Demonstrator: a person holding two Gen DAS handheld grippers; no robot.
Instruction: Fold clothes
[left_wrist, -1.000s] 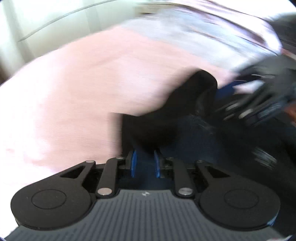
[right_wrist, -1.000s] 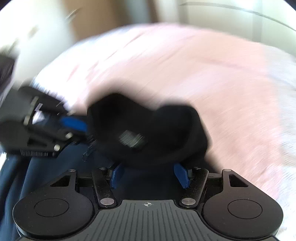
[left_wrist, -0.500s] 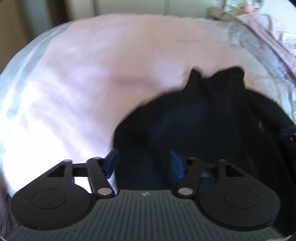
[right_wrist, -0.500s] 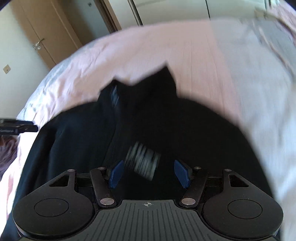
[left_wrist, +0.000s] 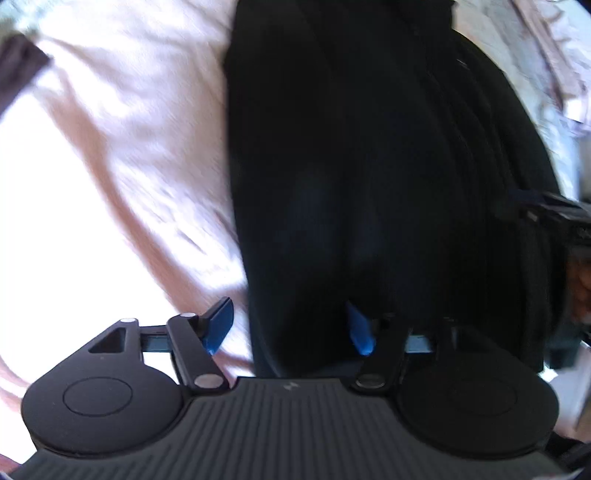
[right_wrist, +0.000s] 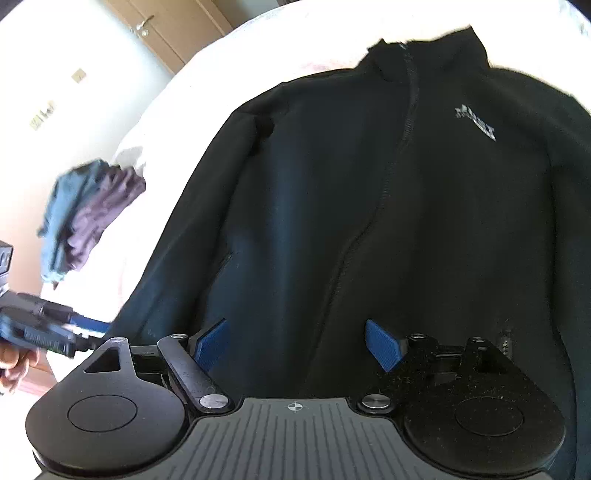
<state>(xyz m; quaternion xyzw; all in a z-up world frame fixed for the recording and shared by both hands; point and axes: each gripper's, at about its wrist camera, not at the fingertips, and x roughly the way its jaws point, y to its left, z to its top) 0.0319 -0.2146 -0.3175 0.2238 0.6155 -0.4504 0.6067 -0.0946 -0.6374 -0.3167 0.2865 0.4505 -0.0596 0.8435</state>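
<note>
My right claw was spread wide and gripped nothing, low in the frame over the hem of the black zip jacket, which lay front-up on the pink bed sheet with its collar at the top. A small grey chest logo sat at upper right, its lettering too blurred to read. My left claw was spread too, straddling the jacket's left edge, while crumpled blue and purple clothes lay at the left.
</note>
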